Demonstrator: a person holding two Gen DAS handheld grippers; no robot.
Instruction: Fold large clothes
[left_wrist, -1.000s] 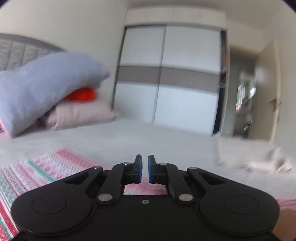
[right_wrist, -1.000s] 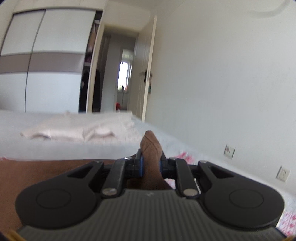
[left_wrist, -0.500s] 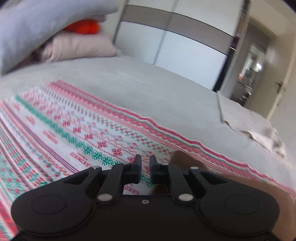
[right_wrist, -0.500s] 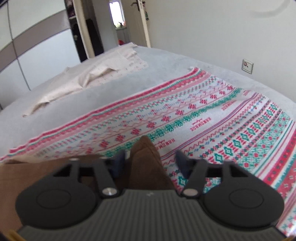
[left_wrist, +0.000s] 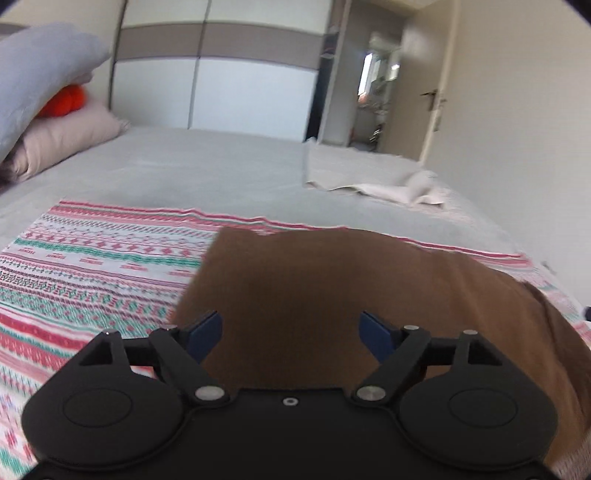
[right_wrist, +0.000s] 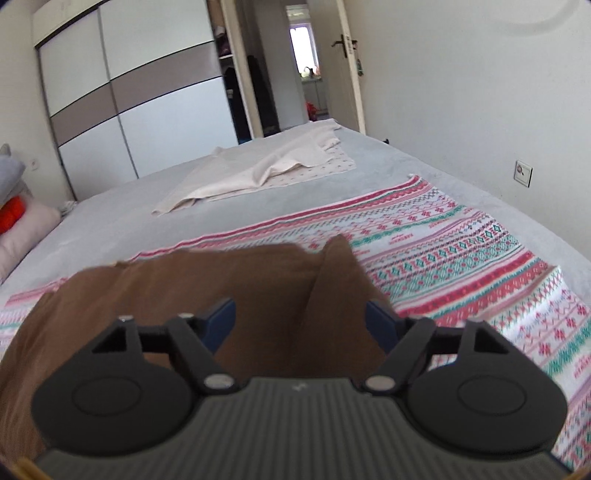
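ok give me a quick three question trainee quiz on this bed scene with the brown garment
1. True or false: the left claw is clamped on the brown garment.
2. What does the brown garment lie on?
A. the patterned blanket
B. a wooden chair
C. the cream cloth
3. Fill in: at the head of the bed, an orange object sits between a grey pillow and a ______ one.

Key:
1. False; both claws, the right claw too, have just been opening and stand open, with brown fabric lying between the jaws.
2. A
3. pink
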